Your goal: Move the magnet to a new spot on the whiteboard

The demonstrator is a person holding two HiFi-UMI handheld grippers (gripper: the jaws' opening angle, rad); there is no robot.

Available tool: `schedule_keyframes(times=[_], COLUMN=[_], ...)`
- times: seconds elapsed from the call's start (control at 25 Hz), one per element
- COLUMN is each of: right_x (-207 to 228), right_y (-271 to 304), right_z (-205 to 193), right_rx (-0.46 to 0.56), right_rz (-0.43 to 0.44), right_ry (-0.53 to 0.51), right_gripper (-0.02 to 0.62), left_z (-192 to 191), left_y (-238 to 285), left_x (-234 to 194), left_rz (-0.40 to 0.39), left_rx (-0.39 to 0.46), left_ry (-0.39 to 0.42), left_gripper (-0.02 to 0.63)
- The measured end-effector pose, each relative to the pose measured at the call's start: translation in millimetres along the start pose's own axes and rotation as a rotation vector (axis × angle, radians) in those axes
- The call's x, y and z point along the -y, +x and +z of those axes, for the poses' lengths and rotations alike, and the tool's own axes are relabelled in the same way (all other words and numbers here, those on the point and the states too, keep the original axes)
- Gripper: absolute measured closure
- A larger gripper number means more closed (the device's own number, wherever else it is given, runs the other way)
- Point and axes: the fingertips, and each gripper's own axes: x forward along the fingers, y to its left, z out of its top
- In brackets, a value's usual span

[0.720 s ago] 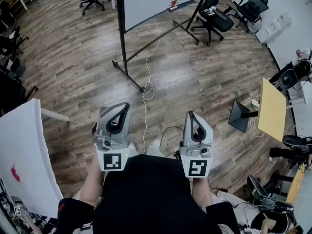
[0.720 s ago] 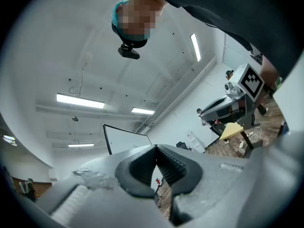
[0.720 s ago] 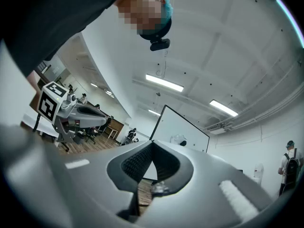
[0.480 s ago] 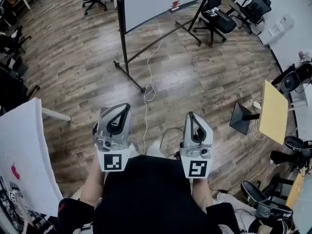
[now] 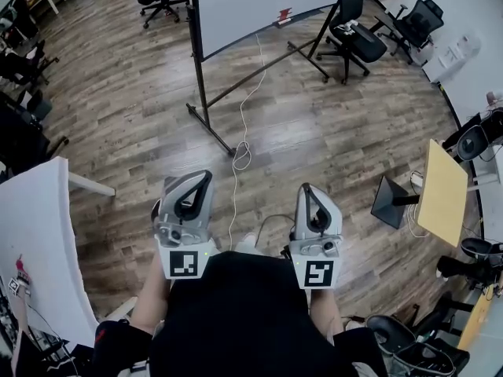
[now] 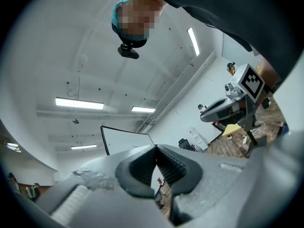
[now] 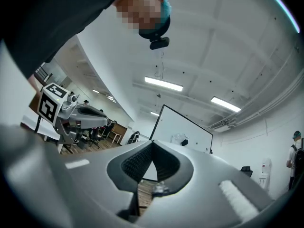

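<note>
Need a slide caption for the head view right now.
Left gripper and right gripper shut and empty at waist level; whiteboard stands across the wood floor.

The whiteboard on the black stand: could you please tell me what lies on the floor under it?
Under the whiteboard the stand's black crossbar and a white cable cross the wood floor; the cable loops by one foot. The board covers whatever lies behind it.

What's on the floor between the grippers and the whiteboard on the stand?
Just wood floor with a white cable snaking across, seen in the head view.
</note>
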Motion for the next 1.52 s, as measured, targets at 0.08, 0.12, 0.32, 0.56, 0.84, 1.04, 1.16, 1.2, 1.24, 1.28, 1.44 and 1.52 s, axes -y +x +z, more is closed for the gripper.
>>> schedule_keyframes(times=[0.08,0.12,0.32,0.56,0.84,1.04,1.16,1.2,1.24,1.28,1.44,1.52], right_x=[6,10,34,50,63,63,68,70,73,76,79,78], right_y=[-2,-3,-8,-19,-9,9,24,29,34,40,71,89], right_z=[-3,-4,-10,-24,-34,-47,-54,-56,-58,-61,-69,-70], right_rx=[0.002,0.003,0.024,0.021,0.019,0.005,-0.008,-0.013,-0.017,-0.019,-0.029,-0.029], right_rz=[0.009,0.013,0.024,0.041,0.037,0.019,0.005,0.004,0.003,0.000,-0.021,-0.027], right_ry=[0.002,0.005,0.028,0.036,0.053,0.034,0.022,0.019,0.015,0.013,0.003,0.001], right_gripper=[0.595,0.595,0.595,0.595,0.595,0.595,0.594,0.594,0.594,0.594,0.595,0.595], left_z=[2,4,8,10,4,-18,-30,-33,-34,-36,-52,-63], left_y=[5,9,26,33,53,68,88,96,104,112,135,147], left_x=[5,7,24,42,40,33,26,24,22,20,4,-7], left_rz=[0.007,0.010,0.026,0.044,0.040,0.023,0.012,0.008,0.002,-0.004,-0.025,-0.036], left_rx=[-0.002,-0.004,-0.012,-0.022,-0.029,-0.019,-0.004,0.005,0.015,0.025,0.046,0.050], left_ry=[0.001,0.003,0.015,0.022,0.038,0.017,0.004,0.001,0.000,-0.001,-0.012,-0.016], left_gripper=[0.604,0.604,0.604,0.604,0.604,0.604,0.604,0.604,0.604,0.604,0.604,0.604])
